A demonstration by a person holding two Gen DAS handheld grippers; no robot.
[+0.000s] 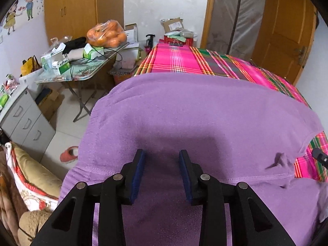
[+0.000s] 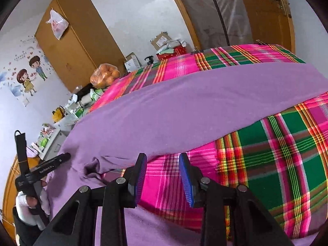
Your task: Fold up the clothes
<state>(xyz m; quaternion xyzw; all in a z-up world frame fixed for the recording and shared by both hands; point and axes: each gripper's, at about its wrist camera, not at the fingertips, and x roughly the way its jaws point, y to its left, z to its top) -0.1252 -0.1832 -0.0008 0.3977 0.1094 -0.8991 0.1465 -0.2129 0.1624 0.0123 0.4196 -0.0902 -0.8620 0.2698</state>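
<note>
A purple garment [image 1: 205, 112] lies spread flat across a bed with a pink and green plaid sheet [image 1: 184, 59]. My left gripper [image 1: 162, 155] hovers over the garment's near part, open, nothing between its blue pads. A hem seam runs just under it, and a small puckered fold [image 1: 280, 162] sits to its right. In the right wrist view the garment [image 2: 184, 106] crosses the plaid sheet [image 2: 287, 153] diagonally. My right gripper [image 2: 163, 160] is open above bare sheet, beside the garment's edge. The pucker [image 2: 92, 168] lies to its left, where a gloved hand [image 2: 26, 203] holds the left gripper.
Left of the bed stand a folding table [image 1: 82, 75] with a bag of oranges [image 1: 106, 33] and clutter, and a grey drawer cabinet [image 1: 24, 121]. A red shoe [image 1: 69, 153] lies on the tiled floor. Boxes [image 1: 174, 25] sit past the bed's far end, beside a wooden door [image 1: 287, 32].
</note>
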